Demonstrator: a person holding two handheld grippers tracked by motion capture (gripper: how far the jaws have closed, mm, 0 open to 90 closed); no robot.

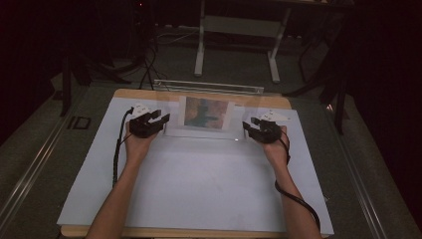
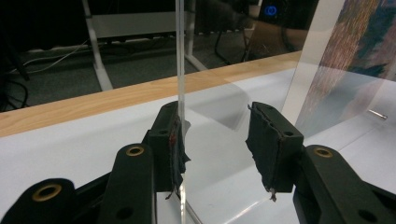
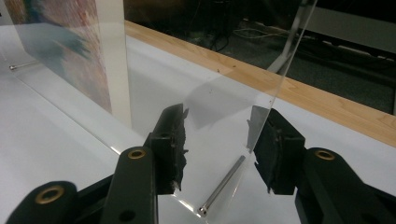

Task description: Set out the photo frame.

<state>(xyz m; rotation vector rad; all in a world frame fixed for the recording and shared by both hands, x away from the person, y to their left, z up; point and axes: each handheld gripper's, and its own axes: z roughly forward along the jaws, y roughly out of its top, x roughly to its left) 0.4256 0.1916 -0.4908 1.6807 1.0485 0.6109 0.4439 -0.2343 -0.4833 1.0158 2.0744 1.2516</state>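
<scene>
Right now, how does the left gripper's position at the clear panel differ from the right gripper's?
The left gripper has the clear panel edge against its left jaw; the right gripper has the edge by its right jaw. A metal pin lies between the right gripper's jaws, none between the left's. Both are open, straddling the panel's edge.

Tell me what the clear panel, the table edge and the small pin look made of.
Clear panel: likely acrylic or glass, glossy; see-through with bright edges. Table edge: wood, pale with visible grain. Small pin: probably metal, shiny silver.
</scene>
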